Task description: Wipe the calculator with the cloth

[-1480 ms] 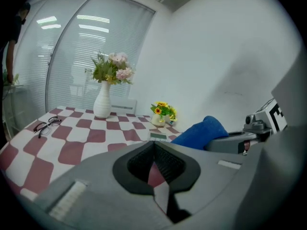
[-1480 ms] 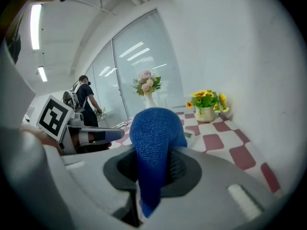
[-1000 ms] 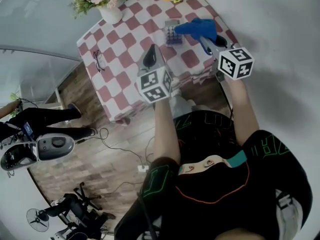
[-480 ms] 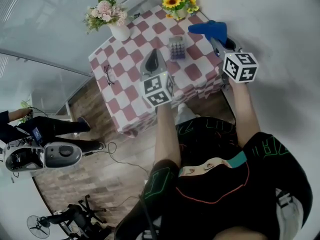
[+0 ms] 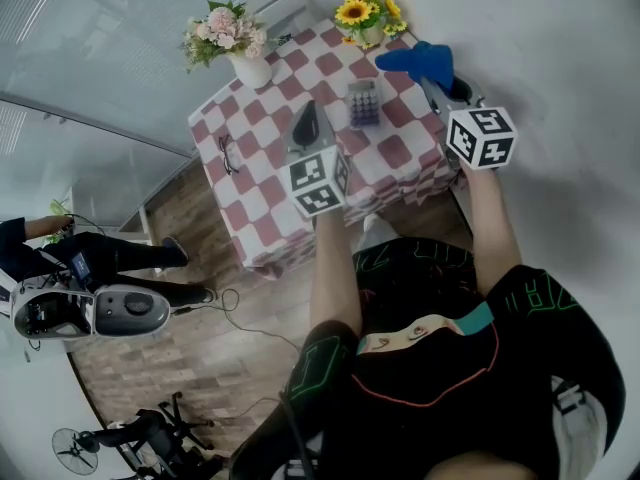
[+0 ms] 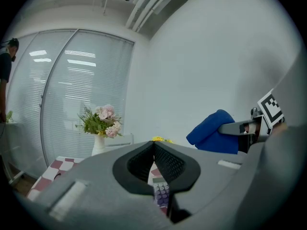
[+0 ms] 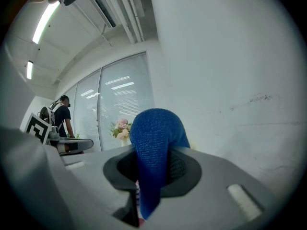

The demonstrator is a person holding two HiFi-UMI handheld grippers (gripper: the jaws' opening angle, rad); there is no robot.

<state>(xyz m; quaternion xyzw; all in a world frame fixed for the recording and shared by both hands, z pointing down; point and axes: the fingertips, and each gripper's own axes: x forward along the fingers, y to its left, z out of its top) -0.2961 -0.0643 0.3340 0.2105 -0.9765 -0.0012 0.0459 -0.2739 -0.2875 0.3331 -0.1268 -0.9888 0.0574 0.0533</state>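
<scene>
A small calculator (image 5: 363,102) with a grid of keys lies on the red-and-white checked table (image 5: 265,168). My right gripper (image 5: 437,81) is shut on a blue cloth (image 5: 420,61), held in the air above the table's right corner, to the right of the calculator. The right gripper view shows the cloth (image 7: 153,162) bulging up out of the closed jaws. My left gripper (image 5: 305,125) hovers over the near part of the table with its jaws shut and nothing in them. Through them the calculator (image 6: 160,193) shows just below.
A white vase of pink flowers (image 5: 232,43) and a pot of sunflowers (image 5: 367,13) stand at the table's far edge. Glasses (image 5: 228,153) lie at its left side. A person (image 5: 95,256) stands on the wooden floor to the left, with cables (image 5: 235,308) near the table.
Both grippers have lifted away from the table. The blue cloth, which was down at the calculator, now hangs above the table's right corner, and the calculator lies uncovered.
</scene>
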